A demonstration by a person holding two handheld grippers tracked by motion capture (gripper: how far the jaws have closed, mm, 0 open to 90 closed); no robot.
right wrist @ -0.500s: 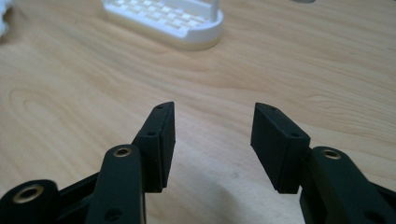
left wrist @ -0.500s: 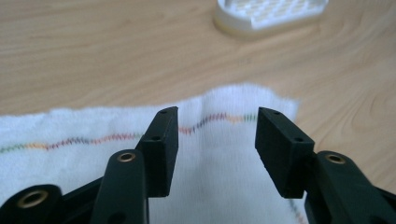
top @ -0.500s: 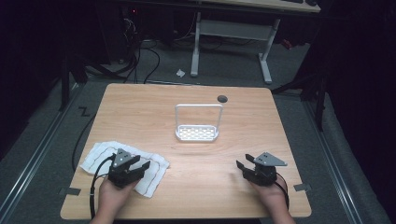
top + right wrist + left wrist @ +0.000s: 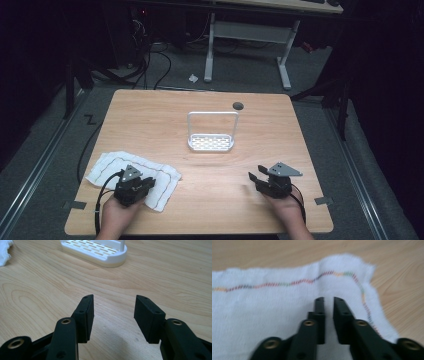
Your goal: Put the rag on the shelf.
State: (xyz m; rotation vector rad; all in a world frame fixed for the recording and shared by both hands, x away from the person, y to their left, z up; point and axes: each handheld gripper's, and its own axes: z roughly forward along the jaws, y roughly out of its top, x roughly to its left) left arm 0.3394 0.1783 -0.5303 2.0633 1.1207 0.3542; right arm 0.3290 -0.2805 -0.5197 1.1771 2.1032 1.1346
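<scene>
- We see the left gripper (image 4: 134, 184) low over the near left part of the table (image 4: 150, 115), resting above a white cloth (image 4: 107, 165) that lies flat there.
- In the left gripper view its jaws stand almost together, a thin slit between them, with nothing caught in that slit; the cloth (image 4: 274, 307) spreads under and past the tips, so we call this gripper closed and not holding.
- We note a stitched line of coloured thread (image 4: 294, 283) running near the cloth's edge and turning down along its right border.
- We see the right gripper (image 4: 262, 178) over bare wood at the near right, well apart from the cloth.
- In the right gripper view (image 4: 113, 303) its jaws stand wide apart with only table grain between them.
- We find a small white rack (image 4: 211, 142) with a slotted base and a wire hoop near the table's middle, ahead of both grippers; its base (image 4: 100, 251) shows beyond the right jaws.
</scene>
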